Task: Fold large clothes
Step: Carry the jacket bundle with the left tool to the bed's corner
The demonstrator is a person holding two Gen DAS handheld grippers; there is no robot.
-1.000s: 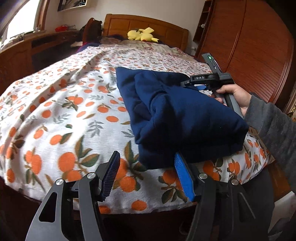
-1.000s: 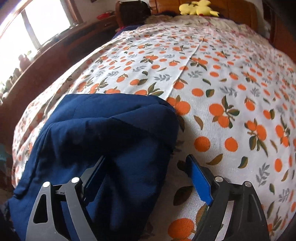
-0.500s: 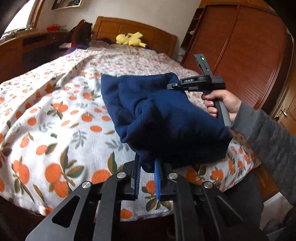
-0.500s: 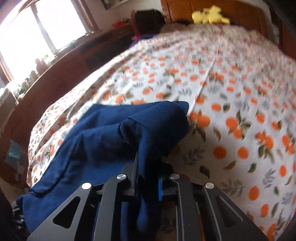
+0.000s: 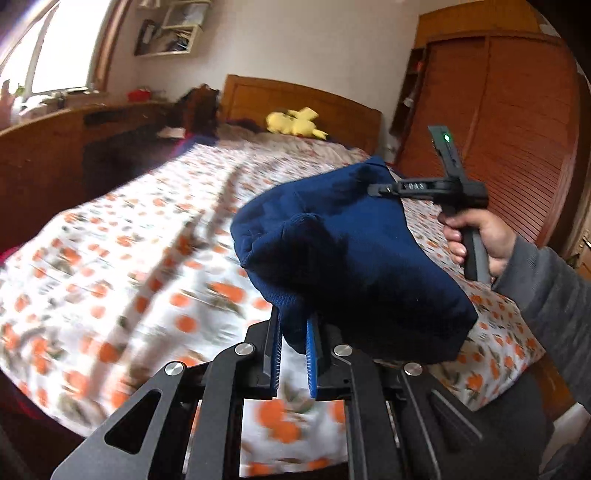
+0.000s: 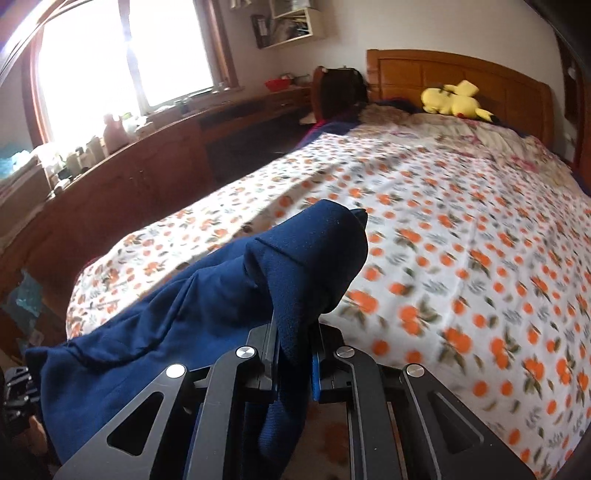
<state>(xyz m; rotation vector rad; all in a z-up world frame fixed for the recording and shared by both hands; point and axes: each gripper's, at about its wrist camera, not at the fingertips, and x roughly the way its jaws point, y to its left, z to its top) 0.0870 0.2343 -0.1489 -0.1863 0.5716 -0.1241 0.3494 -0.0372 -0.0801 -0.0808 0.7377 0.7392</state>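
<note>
We note a folded navy garment point(image 5: 351, 251) held clear above the bed point(image 5: 122, 266); bedspread is white w/ orange fruit print. Left gripper point(image 5: 293, 354) is clamped on the garment's near lower corner, cloth pinched between its blue pads point(image 5: 311, 354); right gripper point(image 6: 293, 363) likewise clamped on a bunched fold of the same garment, cloth hanging down thru the pads. In the left view we see the right gripper's body at the garment's far upper edge, green light on, w/ a hand point(image 5: 476, 236) round the handle and a grey sleeve point(image 5: 546, 295) behind. In the right view the rest of the garment trails down-left, off the foot of the bed.

Containers: wall shelf box point(image 6: 295, 26) above the desk holds items, too blurred to id; a red bowl-like item point(image 6: 277, 84) on the desk, contents not visible; bottles/jars on the window ledge point(image 6: 92, 144), unreadable. Yellow plush toy point(image 6: 454, 99) lies by the headboard point(image 6: 443, 74); tall wooden wardrobe point(image 5: 517, 129) stands at the right in the left view.
</note>
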